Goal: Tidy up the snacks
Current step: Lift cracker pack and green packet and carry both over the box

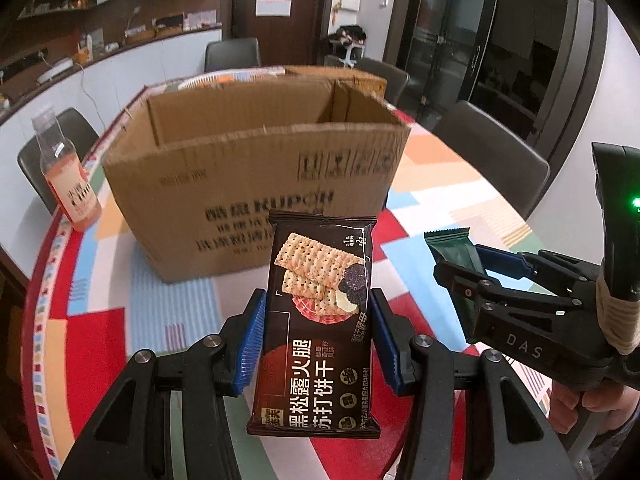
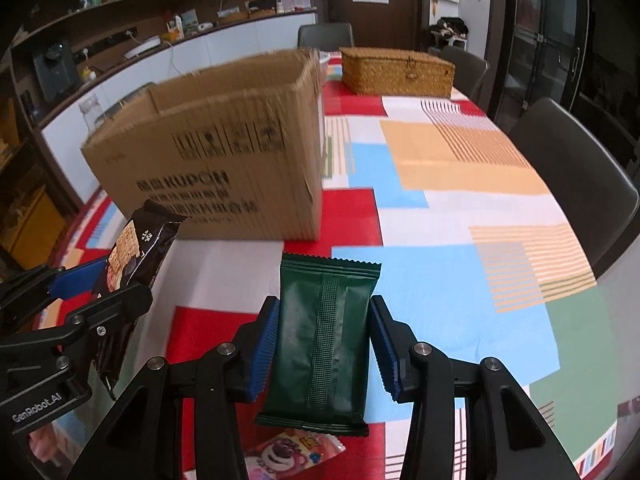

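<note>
My left gripper (image 1: pixel 318 340) is shut on a dark brown cracker packet (image 1: pixel 320 320) and holds it above the table, in front of an open cardboard box (image 1: pixel 256 168). My right gripper (image 2: pixel 323 344) is shut on a dark green snack packet (image 2: pixel 320 340), seam side up, also above the table. In the left wrist view the right gripper (image 1: pixel 472 276) with the green packet (image 1: pixel 452 250) is at the right. In the right wrist view the left gripper (image 2: pixel 92 288) with the brown packet (image 2: pixel 132 248) is at the left, and the box (image 2: pixel 216 152) stands ahead on the left.
A pink cartoon-bear snack packet (image 2: pixel 288 456) lies on the colourful tablecloth (image 2: pixel 460 208) below my right gripper. A woven basket (image 2: pixel 396 70) sits at the far end. An orange drink bottle (image 1: pixel 66 176) stands left of the box. Dark chairs (image 2: pixel 576 176) ring the table.
</note>
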